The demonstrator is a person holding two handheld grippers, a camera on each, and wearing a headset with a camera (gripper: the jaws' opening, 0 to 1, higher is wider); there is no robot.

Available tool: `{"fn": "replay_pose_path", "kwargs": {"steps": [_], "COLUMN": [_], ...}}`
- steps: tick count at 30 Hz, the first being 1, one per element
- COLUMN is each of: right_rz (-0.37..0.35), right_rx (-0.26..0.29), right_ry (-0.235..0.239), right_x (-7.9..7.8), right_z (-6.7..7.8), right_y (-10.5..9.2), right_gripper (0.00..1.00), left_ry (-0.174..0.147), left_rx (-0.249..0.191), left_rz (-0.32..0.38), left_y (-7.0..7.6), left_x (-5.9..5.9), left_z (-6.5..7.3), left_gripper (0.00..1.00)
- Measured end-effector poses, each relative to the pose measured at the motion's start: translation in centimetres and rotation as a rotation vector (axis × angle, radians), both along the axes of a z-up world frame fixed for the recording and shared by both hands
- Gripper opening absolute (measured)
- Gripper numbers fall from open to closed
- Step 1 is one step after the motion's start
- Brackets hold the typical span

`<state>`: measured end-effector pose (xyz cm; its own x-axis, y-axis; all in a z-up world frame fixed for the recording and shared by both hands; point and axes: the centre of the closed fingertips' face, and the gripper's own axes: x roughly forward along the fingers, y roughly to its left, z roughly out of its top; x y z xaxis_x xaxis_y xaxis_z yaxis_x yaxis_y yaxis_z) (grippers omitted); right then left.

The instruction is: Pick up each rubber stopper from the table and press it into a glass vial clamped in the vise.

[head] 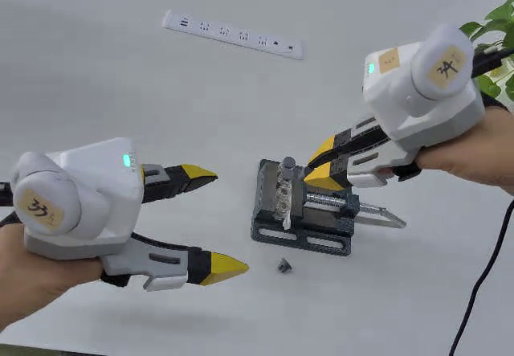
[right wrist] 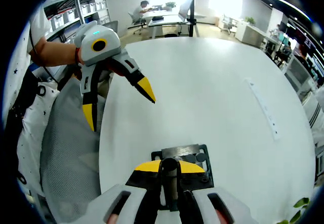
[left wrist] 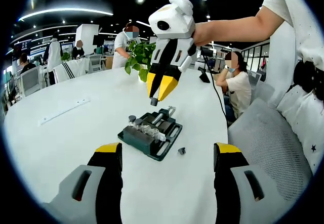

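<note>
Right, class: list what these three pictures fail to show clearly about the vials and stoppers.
Number of glass vials in the vise: head view, clear glass too small; right gripper view, the right gripper covers them.
Held rubber stopper's shape: left gripper view, too small and dark.
Loose stopper's orientation: head view, too small.

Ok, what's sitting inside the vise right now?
A row of glass vials clamped in the vise, the end one topped with a grey stopper. Their lower parts are hidden between its jaws.
</note>
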<state>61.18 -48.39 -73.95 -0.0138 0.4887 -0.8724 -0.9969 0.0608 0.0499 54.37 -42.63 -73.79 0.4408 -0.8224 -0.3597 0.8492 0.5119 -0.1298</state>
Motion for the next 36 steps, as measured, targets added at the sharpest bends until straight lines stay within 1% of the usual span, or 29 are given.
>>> {"fn": "replay_pose_path", "kwargs": {"steps": [1, 2, 3, 5, 7, 9, 11, 12, 13, 16, 18, 23, 25, 31, 33, 36], "right_rz": [-0.001, 0.001, 0.007, 0.011, 0.021, 0.025, 0.034, 0.036, 0.040, 0.054, 0.057, 0.060, 0.061, 0.067, 0.076, 0.077], "right_rx": [-0.011, -0.018, -0.038, -0.058, -0.077, -0.089, -0.106, -0.112, -0.121, -0.141, -0.149, -0.164, -0.167, -0.188, -0.198, -0.202], "right_ry": [0.003, 0.001, -0.006, -0.012, -0.013, -0.011, -0.014, -0.014, -0.014, -0.020, -0.024, -0.014, -0.012, -0.005, -0.015, -0.012], "right_x": [0.1, 0.3, 0.6, 0.7, 0.8, 0.8, 0.9, 0.9, 0.9, 1.1, 1.2, 1.3, 1.2, 1.0, 1.1, 1.2], "right_z": [-0.5, -0.8, -1.3, -1.8, -2.5, -2.9, -3.6, -3.8, -4.0, -4.4, -4.7, -5.2, -5.2, -5.6, -5.7, -5.8], "right_y": [0.1, 0.1, 0.0, 0.0, 0.1, 0.2, 0.3, 0.3, 0.3, 0.3, 0.2, 0.2, 0.1, 0.2, 0.2, 0.3], "right_gripper": [0.06, 0.06, 0.06, 0.06, 0.06, 0.06, 0.06, 0.06, 0.06, 0.06, 0.06, 0.06, 0.06, 0.06, 0.06, 0.06], "left_ry": [0.011, 0.007, 0.007, 0.006, 0.007, 0.000, 0.004, 0.005, -0.001, 0.009, 0.007, 0.007, 0.011, 0.006, 0.011, 0.009], "left_rx": [-0.007, -0.009, -0.008, -0.005, -0.006, -0.020, -0.026, -0.025, -0.024, -0.028, -0.027, -0.032, -0.034, -0.043, -0.046, -0.049], "left_rz": [-0.002, -0.004, -0.006, -0.012, -0.014, -0.011, -0.012, -0.012, -0.014, -0.015, -0.015, -0.010, -0.008, -0.002, 0.001, 0.004], "left_y": [0.0, -0.1, -0.1, -0.1, -0.1, 0.0, 0.0, 0.0, 0.0, 0.0, 0.0, 0.3, 0.4, 0.4, 0.4, 0.6], "left_x": [-0.1, -0.1, -0.1, -0.1, -0.1, 0.0, -0.1, -0.2, -0.2, -0.4, -0.5, -0.5, -0.5, -0.6, -0.6, -0.6], "left_z": [-0.1, -0.2, -0.3, -0.6, -0.8, -0.7, -0.8, -0.9, -1.0, -1.1, -1.2, -1.3, -1.4, -1.4, -1.4, -1.5], "left_gripper": [0.77, 0.80, 0.82, 0.88, 0.90, 0.94, 0.96, 0.96, 0.97, 0.98, 0.98, 0.97, 0.97, 0.97, 0.96, 0.96]}}
